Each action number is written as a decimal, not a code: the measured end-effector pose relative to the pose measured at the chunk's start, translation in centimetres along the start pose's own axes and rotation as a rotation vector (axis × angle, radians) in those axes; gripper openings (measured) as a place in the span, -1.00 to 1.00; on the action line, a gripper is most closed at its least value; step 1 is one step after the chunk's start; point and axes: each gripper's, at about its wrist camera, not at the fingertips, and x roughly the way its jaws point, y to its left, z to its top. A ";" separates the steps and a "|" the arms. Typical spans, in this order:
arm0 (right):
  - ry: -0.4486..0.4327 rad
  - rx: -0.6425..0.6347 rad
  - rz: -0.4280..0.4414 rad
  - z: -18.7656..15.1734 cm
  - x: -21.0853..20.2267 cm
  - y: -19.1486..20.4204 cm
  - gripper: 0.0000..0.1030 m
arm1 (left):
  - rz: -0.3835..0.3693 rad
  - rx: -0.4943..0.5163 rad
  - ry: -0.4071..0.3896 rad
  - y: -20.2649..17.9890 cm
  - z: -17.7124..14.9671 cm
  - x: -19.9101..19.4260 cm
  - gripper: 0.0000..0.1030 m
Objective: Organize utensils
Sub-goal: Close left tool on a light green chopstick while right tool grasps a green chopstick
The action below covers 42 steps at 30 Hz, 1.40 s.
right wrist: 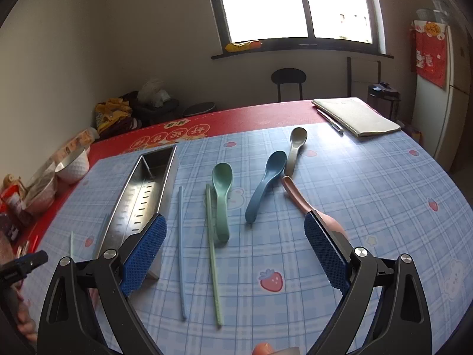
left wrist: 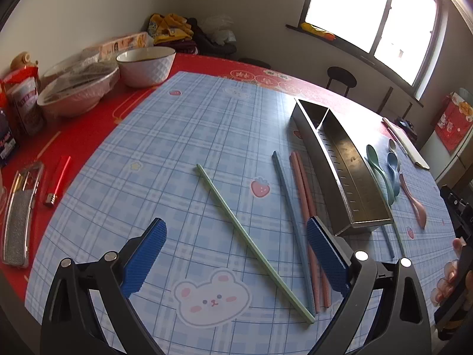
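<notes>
Both grippers hang above the worktop (left wrist: 207, 124) with jaws spread wide and nothing between them: the left gripper (left wrist: 236, 263) over the chopsticks, the right gripper (right wrist: 236, 260) over the spoons. Nearest the left gripper lies a green chopstick (left wrist: 254, 242), set diagonally and apart from the rest; a thin rod lying flat on the mat is likely to roll or slip from the pads if pinched off-centre. Just beyond, the blue chopstick (left wrist: 291, 222) touches the pink chopsticks (left wrist: 306, 204), so a closing jaw could catch two at once. Farther on, the metal utensil tray (left wrist: 346, 171) stands empty and light; a bump could shift it. Beyond it lie the green spoon (right wrist: 221, 195), blue spoon (right wrist: 266, 183), grey spoon (right wrist: 295, 148) and pink spoon (right wrist: 298, 198), closely grouped.
</notes>
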 end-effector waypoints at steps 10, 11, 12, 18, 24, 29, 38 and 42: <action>0.017 -0.076 0.123 2.8 3.9 1.3 0.78 | 0.064 -0.057 0.054 0.2 -0.3 2.2 0.82; 0.015 -0.086 0.132 3.1 4.3 1.6 0.78 | 0.073 -0.053 0.062 0.1 -0.3 2.6 0.71; 0.013 -0.093 0.142 3.4 4.7 1.9 0.78 | 0.074 -0.052 0.072 0.1 -0.3 2.9 0.60; 0.013 -0.055 0.234 3.4 6.2 2.1 0.78 | 0.065 -0.051 0.121 -0.6 -0.6 4.4 0.18; 0.057 -0.003 0.249 2.2 7.4 0.3 0.77 | 0.093 -0.010 0.123 -1.8 -0.5 5.4 0.05; 0.075 0.024 0.233 1.9 7.8 -1.6 0.76 | 0.112 0.020 0.095 -1.9 0.0 6.2 -0.74; 0.222 -0.061 0.261 0.3 10.1 -0.5 -0.22 | 0.115 0.105 0.070 -2.4 0.7 7.1 -0.77; 0.254 -0.099 0.292 -0.3 10.7 0.5 -0.56 | 0.089 0.124 0.064 -2.1 1.1 7.4 -0.77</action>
